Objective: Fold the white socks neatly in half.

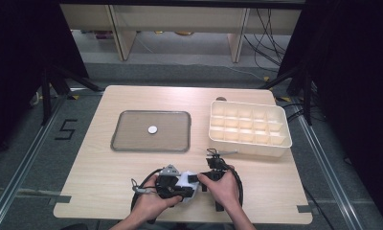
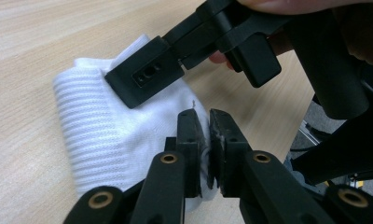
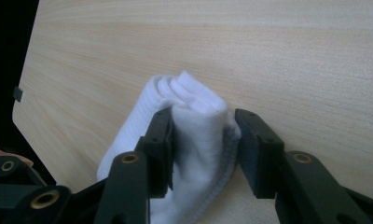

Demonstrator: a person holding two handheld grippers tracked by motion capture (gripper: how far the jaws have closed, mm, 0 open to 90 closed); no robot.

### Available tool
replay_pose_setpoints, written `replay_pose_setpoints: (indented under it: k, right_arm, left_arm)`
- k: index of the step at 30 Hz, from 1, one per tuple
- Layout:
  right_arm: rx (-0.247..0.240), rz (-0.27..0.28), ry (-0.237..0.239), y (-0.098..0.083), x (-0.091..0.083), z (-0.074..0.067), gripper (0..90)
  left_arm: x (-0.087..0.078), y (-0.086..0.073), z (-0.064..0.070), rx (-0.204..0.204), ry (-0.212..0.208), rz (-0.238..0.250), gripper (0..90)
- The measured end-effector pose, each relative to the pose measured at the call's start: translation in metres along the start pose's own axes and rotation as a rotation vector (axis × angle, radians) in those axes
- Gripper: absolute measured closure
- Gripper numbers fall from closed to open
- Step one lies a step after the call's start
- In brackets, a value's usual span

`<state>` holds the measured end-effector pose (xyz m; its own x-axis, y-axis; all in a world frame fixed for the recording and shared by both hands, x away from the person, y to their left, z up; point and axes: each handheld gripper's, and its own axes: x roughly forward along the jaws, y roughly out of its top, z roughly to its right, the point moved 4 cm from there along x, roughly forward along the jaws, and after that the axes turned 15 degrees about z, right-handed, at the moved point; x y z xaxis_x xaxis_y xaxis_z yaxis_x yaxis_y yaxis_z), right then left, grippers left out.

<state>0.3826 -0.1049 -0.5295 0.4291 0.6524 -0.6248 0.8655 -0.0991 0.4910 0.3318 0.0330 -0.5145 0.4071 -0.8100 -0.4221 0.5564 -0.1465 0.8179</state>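
Note:
A white ribbed sock (image 1: 187, 179) lies bunched on the wooden table near its front edge, between the person's two hands. My left gripper (image 2: 208, 116) is shut, with a thin fold of the sock (image 2: 96, 126) pinched between its pads. My right gripper (image 3: 201, 114) comes in from the opposite side. Its jaws stand on either side of the folded sock (image 3: 194, 98), and both pads touch the fabric. One of the right gripper's fingers (image 2: 145, 77) rests on top of the sock in the left gripper view. In the high view the left gripper (image 1: 185, 188) and the right gripper (image 1: 199, 178) meet at the sock.
A grey tray (image 1: 151, 150) sits mid-table with a small white disc (image 1: 152, 129) in it. At the right stands a white box (image 1: 249, 149) divided into several compartments. The table's front edge runs just below the hands.

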Motion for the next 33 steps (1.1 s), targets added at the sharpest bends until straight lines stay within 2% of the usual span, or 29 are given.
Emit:
replay_pose_setpoints:
  k: [2,4,5,7,8,11,13,14,16,18,19,20,23,27,29,31,32,33]
  right_arm:
    - [0.010,0.001,0.004,-0.001,0.000,-0.001,61.9]
    - [-0.012,0.011,0.010,-0.001,0.001,0.001,63.2]
    - [-0.004,0.011,-0.006,-0.001,0.001,0.000,64.0]
    - [-0.055,0.034,-0.012,0.000,0.002,0.002,65.4]
    - [-0.027,0.012,-0.004,-0.001,0.001,-0.001,65.9]
    - [-0.037,0.012,0.007,-0.001,0.001,-0.001,67.7]
    - [-0.020,0.014,-0.014,-0.001,0.000,-0.004,68.6]
    - [-0.035,0.015,-0.018,-0.001,0.000,-0.003,69.0]
    - [-0.018,0.007,-0.008,-0.001,0.000,-0.006,69.8]
    - [-0.118,0.050,-0.014,0.000,0.003,-0.001,70.5]
    - [-0.124,0.051,-0.016,0.000,0.002,-0.001,70.7]
    - [-0.111,0.047,-0.018,-0.001,0.002,-0.003,70.9]
    - [-0.116,0.053,-0.011,-0.001,0.002,-0.003,71.3]
    - [-0.141,0.054,-0.015,-0.001,0.002,-0.003,71.5]
    - [-0.133,0.049,-0.009,-0.002,0.001,-0.004,71.6]
    - [-0.147,0.058,-0.020,-0.001,0.001,-0.003,71.6]
    - [-0.151,0.059,-0.015,-0.001,0.001,-0.003,71.6]
    - [-0.136,0.057,-0.010,-0.002,0.000,-0.005,71.7]
  left_arm:
    - [0.001,0.000,0.001,0.005,-0.003,0.006,81.3]
    - [0.000,-0.001,0.002,0.013,-0.001,0.010,80.9]
    - [0.000,-0.001,0.003,0.014,-0.001,0.010,80.7]
    - [-0.001,0.000,0.004,0.020,0.002,0.017,80.3]
    - [-0.002,0.000,0.004,0.024,0.008,0.016,79.8]
    - [-0.005,0.000,0.008,0.037,-0.001,0.018,78.6]
    - [-0.007,0.001,0.011,0.039,0.002,0.019,78.4]
    - [-0.009,0.001,0.012,0.042,-0.006,0.019,78.6]
    - [-0.011,0.002,0.014,0.057,-0.002,0.020,78.9]
    - [-0.011,0.001,0.015,0.060,-0.005,0.014,79.9]
    - [-0.011,0.000,0.014,0.068,-0.004,0.005,80.9]
    - [-0.010,-0.002,0.015,0.058,-0.003,-0.001,82.3]
    - [-0.008,-0.006,0.014,0.068,-0.017,-0.024,85.6]
    - [-0.006,-0.009,0.013,0.050,-0.021,-0.022,85.9]
    - [-0.007,-0.011,0.013,0.048,-0.023,-0.021,85.6]
    - [-0.008,-0.012,0.014,0.038,-0.032,-0.015,84.7]
    - [-0.009,-0.013,0.013,0.047,-0.039,-0.012,84.1]
    - [-0.010,-0.013,0.014,0.042,-0.033,-0.002,83.4]
